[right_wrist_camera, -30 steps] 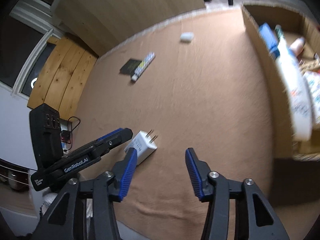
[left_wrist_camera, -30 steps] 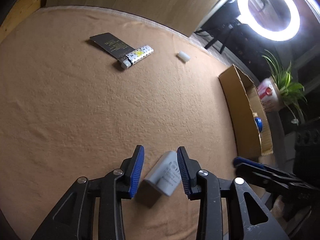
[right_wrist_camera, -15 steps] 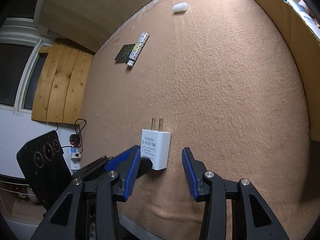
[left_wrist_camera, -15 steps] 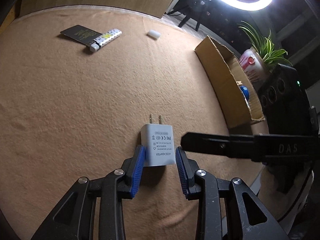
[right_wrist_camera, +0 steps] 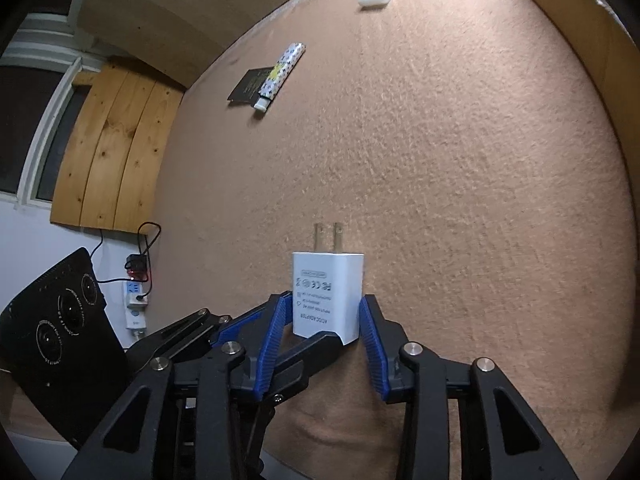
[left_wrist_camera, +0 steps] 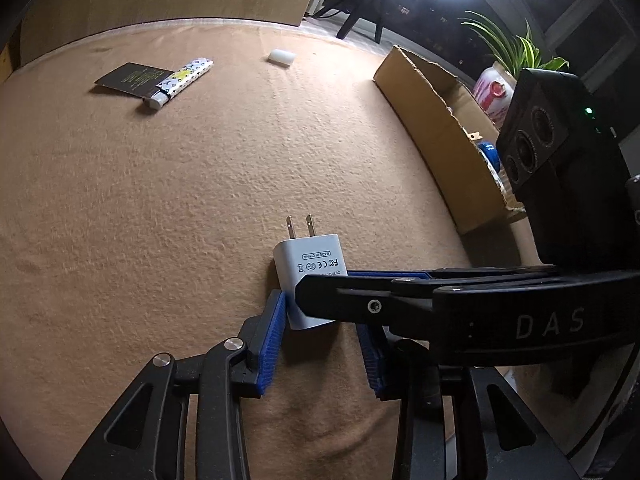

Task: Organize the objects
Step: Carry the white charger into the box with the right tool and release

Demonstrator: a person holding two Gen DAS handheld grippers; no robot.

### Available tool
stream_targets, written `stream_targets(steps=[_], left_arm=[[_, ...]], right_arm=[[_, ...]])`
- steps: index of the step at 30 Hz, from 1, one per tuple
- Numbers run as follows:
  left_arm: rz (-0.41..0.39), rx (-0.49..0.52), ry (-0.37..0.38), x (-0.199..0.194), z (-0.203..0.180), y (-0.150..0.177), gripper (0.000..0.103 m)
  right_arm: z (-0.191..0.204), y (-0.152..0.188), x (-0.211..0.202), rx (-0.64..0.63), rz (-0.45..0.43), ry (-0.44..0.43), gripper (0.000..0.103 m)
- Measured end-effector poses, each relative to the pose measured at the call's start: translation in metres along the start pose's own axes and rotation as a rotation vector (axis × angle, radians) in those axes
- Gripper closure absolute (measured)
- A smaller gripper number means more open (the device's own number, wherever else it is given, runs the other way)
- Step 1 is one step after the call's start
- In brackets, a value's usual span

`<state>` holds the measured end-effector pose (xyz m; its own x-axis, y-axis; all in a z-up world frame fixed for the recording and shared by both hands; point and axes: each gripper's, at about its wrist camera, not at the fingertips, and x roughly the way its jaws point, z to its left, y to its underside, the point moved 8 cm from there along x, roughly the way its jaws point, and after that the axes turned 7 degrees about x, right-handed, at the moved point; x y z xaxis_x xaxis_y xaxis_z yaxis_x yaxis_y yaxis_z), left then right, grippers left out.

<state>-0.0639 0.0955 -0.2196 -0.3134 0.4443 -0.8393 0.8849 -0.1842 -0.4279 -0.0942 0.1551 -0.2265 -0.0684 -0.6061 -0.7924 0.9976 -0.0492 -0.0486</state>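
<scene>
A: Where is the white power adapter [right_wrist_camera: 327, 292] right now?

B: On the tan cloth-covered counter [right_wrist_camera: 460, 160], near its front edge, prongs pointing away from both cameras. Both grippers are on it at once. The right gripper [right_wrist_camera: 322, 322] has it between its blue pads and its jaws are closing; the right pad looks to be at the adapter's side, the left pad has a sliver of gap. The left gripper [left_wrist_camera: 322, 334] is narrow too, with its left pad against the adapter's lower corner; its other pad is hidden behind the right gripper's finger, so I cannot tell whether it truly pinches.

A: What could go wrong?

B: I'd judge the crowding is the main risk. The two grippers' fingers cross right at the adapter, so one closing could jam on the other's finger instead of the plastic. The adapter is smooth and hard; a squeeze on one corner could make it twist or squirt out. And if both grip and pull different ways, it may slip from one, or drag and bunch the cloth.

A: Count what's there.

B: One adapter. One patterned lighter [left_wrist_camera: 180, 82], lying touching one dark card [left_wrist_camera: 130, 80]. One small white capsule-shaped piece [left_wrist_camera: 281, 58], well apart near the far edge. One cardboard box [left_wrist_camera: 436, 136] at the right side, with items inside that are too hidden to count. Two grippers.
</scene>
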Motion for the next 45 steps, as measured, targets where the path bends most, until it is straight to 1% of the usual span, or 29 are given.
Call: stream_targets(steps=[3,8,12,16,23,28,33,38,39,40,41,42,43,45], left_arm=[[-0.003,0.006,0.008,-0.003,-0.005,-0.002,0.066],[-0.031,0.039,0.021,-0.013,-0.025,-0.015,0.066],[-0.055,0.084,0.04,-0.018,-0.049,-0.032,0.066],[-0.082,0.14,0.071,-0.02,-0.087,-0.054,0.066],[-0.092,0.238,0.137,0.001,-0.147,-0.091,0.066],[-0.083,0.288,0.181,0.023,-0.187,-0.109,0.066],[-0.072,0.315,0.208,0.038,-0.212,-0.114,0.066],[-0.067,0.333,0.216,0.051,-0.231,-0.12,0.066],[-0.067,0.327,0.21,0.053,-0.231,-0.121,0.065],[-0.064,0.322,0.204,0.055,-0.231,-0.123,0.063],[-0.056,0.32,0.189,0.058,-0.231,-0.123,0.055],[-0.052,0.318,0.181,0.059,-0.229,-0.124,0.043],[-0.048,0.314,0.169,0.06,-0.226,-0.123,0.039],[-0.054,0.318,0.158,0.058,-0.223,-0.123,0.038]], right_arm=[[-0.001,-0.001,-0.011,-0.005,-0.021,-0.003,0.072],[-0.004,-0.008,-0.041,-0.013,-0.092,-0.003,0.072],[-0.012,-0.015,-0.072,-0.004,-0.16,0.004,0.072],[-0.026,-0.022,-0.108,0.002,-0.239,0.028,0.072],[-0.069,-0.034,-0.159,0.076,-0.349,0.061,0.072],[-0.099,-0.039,-0.184,0.128,-0.395,0.076,0.072],[-0.122,-0.044,-0.2,0.162,-0.423,0.089,0.072],[-0.132,-0.046,-0.207,0.169,-0.443,0.079,0.072],[-0.133,-0.046,-0.209,0.169,-0.455,0.077,0.071],[-0.134,-0.046,-0.211,0.173,-0.475,0.095,0.069],[-0.135,-0.047,-0.213,0.174,-0.49,0.12,0.058],[-0.137,-0.047,-0.214,0.173,-0.507,0.142,0.047],[-0.137,-0.046,-0.215,0.17,-0.524,0.157,0.045],[-0.137,-0.046,-0.214,0.165,-0.527,0.163,0.045]])
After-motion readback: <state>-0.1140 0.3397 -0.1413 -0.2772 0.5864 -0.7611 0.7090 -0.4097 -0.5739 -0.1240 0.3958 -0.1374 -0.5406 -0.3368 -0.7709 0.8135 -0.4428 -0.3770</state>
